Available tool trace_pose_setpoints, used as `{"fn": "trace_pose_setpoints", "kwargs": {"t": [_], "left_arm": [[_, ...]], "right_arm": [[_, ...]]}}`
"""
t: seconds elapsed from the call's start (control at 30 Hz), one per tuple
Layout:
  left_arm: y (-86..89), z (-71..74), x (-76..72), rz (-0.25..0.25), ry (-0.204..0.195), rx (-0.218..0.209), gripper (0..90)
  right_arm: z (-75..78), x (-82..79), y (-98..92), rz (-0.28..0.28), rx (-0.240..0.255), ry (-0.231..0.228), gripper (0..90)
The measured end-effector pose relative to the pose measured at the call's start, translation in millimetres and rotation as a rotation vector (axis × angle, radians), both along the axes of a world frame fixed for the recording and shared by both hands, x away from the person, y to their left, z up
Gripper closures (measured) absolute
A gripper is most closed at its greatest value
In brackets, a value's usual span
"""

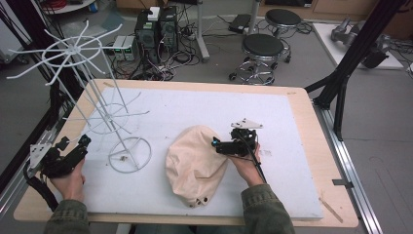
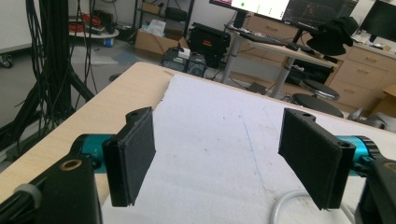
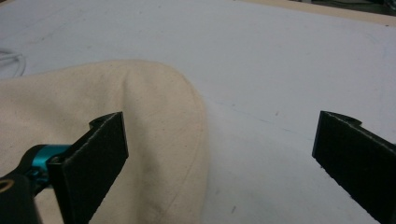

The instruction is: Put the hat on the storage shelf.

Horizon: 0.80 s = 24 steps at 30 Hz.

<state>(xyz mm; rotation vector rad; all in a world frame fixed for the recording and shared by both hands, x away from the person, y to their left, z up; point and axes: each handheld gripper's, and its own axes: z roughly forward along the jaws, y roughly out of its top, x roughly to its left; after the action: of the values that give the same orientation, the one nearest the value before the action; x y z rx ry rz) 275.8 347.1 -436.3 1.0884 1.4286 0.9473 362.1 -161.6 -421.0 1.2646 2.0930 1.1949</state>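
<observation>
Progress looks slight to us: the cream hat lies flat on the white mat, lower centre of the high view, and nothing hangs on the white wire rack that stands at the left of the frame. We judge that the work in hand is picking up the hat, perhaps to hang it on the rack, and that the grasp itself is not yet made; lifting and placing are all left to do.

Nearest us in the high view, two sleeved forearms come in from the bottom edge. Our left gripper sits at lower left, beside the rack's ring base and well apart from the hat; in the left gripper view its jaws stand wide apart over bare mat, holding nothing. Our right gripper rests just right of centre, at the hat's right edge. In the right gripper view the jaws are spread wide, one pad over the cream cloth and the other over the mat, so the hat's rim lies between them, unclamped.

Farther off, the bench ends and stools stand on the floor beyond.
</observation>
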Motion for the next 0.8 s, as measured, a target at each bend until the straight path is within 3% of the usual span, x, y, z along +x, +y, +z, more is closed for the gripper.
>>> {"fn": "trace_pose_setpoints", "kwargs": {"t": [0.1,0.27,0.4,0.73,0.8], "left_arm": [[0.3,0.2,-0.1,-0.002,0.001,-0.006,27.1],[0.9,0.9,-0.6,-0.003,-0.004,-0.014,27.1],[1.1,1.0,-0.5,-0.005,-0.004,-0.018,27.1],[0.3,1.1,0.4,-0.011,-0.002,-0.021,27.1],[0.0,1.1,0.4,-0.011,-0.002,-0.022,27.2]], "right_arm": [[-4.5,2.2,7.7,0.019,-0.013,0.045,2.4],[-11.2,5.8,19.6,0.024,-0.094,0.097,2.4],[-15.5,9.1,22.4,0.017,-0.103,0.137,2.4],[-19.1,14.4,27.2,0.009,-0.132,0.177,3.6],[-18.9,14.3,30.5,0.010,-0.157,0.175,4.8]]}}
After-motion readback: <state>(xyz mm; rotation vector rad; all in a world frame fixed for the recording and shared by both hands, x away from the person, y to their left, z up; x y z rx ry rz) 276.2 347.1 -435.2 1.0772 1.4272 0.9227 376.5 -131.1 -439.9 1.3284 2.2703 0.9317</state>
